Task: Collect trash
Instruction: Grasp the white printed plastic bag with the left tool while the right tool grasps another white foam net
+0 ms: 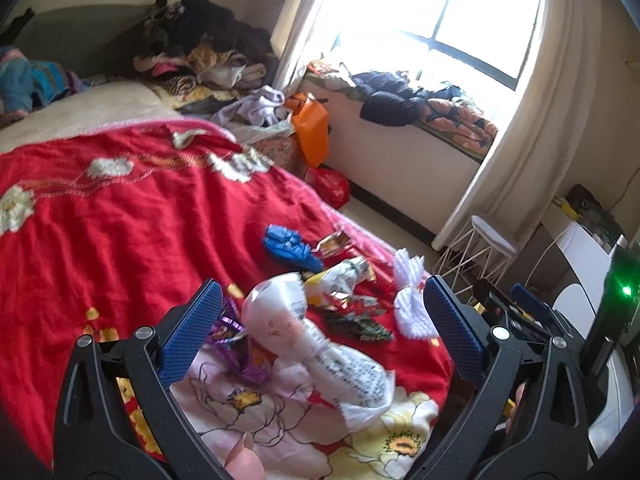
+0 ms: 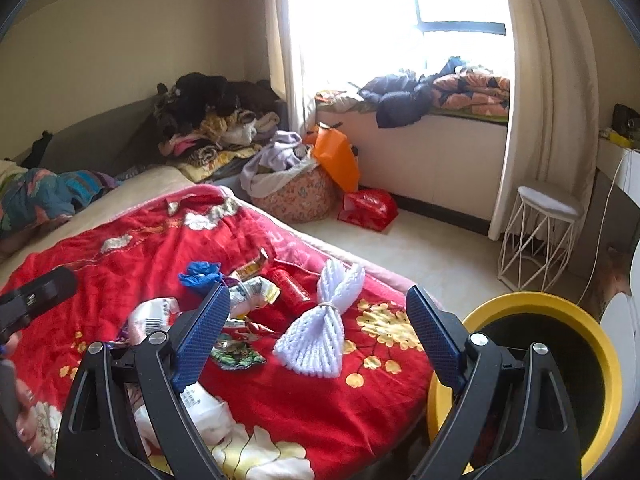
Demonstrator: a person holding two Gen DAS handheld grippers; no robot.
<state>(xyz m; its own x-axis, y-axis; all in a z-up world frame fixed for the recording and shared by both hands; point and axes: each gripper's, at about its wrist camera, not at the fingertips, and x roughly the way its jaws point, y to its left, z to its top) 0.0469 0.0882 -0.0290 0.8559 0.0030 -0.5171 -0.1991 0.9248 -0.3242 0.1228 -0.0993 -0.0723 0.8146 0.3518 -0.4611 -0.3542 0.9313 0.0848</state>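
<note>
Approach step: both grippers' jaws apart, empty. Right gripper (image 2: 316, 332) frames white foam net (image 2: 320, 320); yellow bin (image 2: 540, 312) at three o'clock. Left gripper (image 1: 320, 328) over white wrapper (image 1: 304, 332) (next: clamp).

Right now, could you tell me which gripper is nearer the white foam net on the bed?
Right. The right gripper frames the white foam net; the left gripper sits over wrappers beside it.

Daylight floods through my window (image 2: 460, 4), blown out white. Fisheye bends the edges, corners go dark. Left view's near wrappers (image 1: 304, 344) blur.
</note>
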